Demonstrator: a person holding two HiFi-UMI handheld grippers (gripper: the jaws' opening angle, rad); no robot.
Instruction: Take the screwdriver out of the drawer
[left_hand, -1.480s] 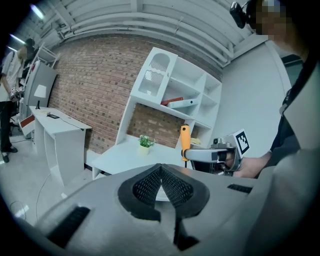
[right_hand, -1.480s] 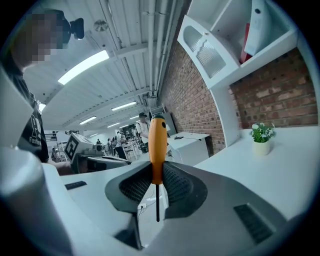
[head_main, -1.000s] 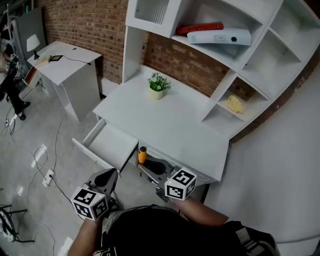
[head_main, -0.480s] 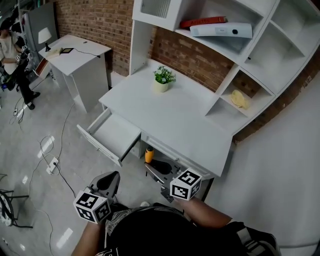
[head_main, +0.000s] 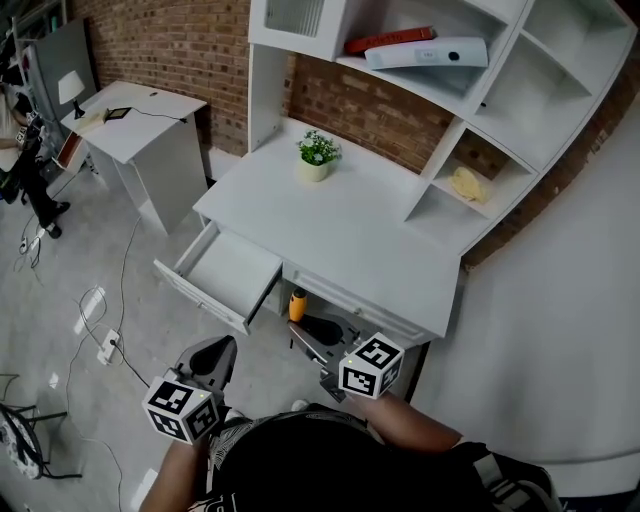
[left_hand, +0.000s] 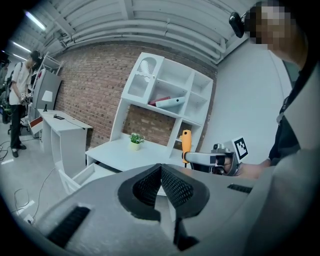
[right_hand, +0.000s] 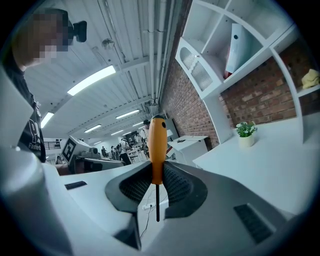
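Note:
The screwdriver (head_main: 297, 304) has an orange handle (right_hand: 157, 150) and a thin dark shaft (right_hand: 158, 202) pointing down. My right gripper (head_main: 304, 326) is shut on the handle and holds it upright in the air, just in front of the white desk's (head_main: 330, 235) front edge. The left drawer (head_main: 228, 277) stands pulled open, and its inside looks bare. My left gripper (head_main: 220, 349) hangs lower left over the floor, shut with nothing between its pads (left_hand: 176, 186). In the left gripper view, the right gripper (left_hand: 209, 159) and the screwdriver (left_hand: 186, 145) show ahead.
A small potted plant (head_main: 317, 160) stands at the back of the desk. Shelves above hold a red book (head_main: 390, 40), a white device (head_main: 425, 52) and a yellow thing (head_main: 465, 185). A second small desk (head_main: 135, 125) is on the left. Cables and a power strip (head_main: 102, 346) lie on the floor.
The head view has shifted slightly. The right gripper keeps its hold on the screwdriver at about the same spot before the desk. The left gripper has barely moved.

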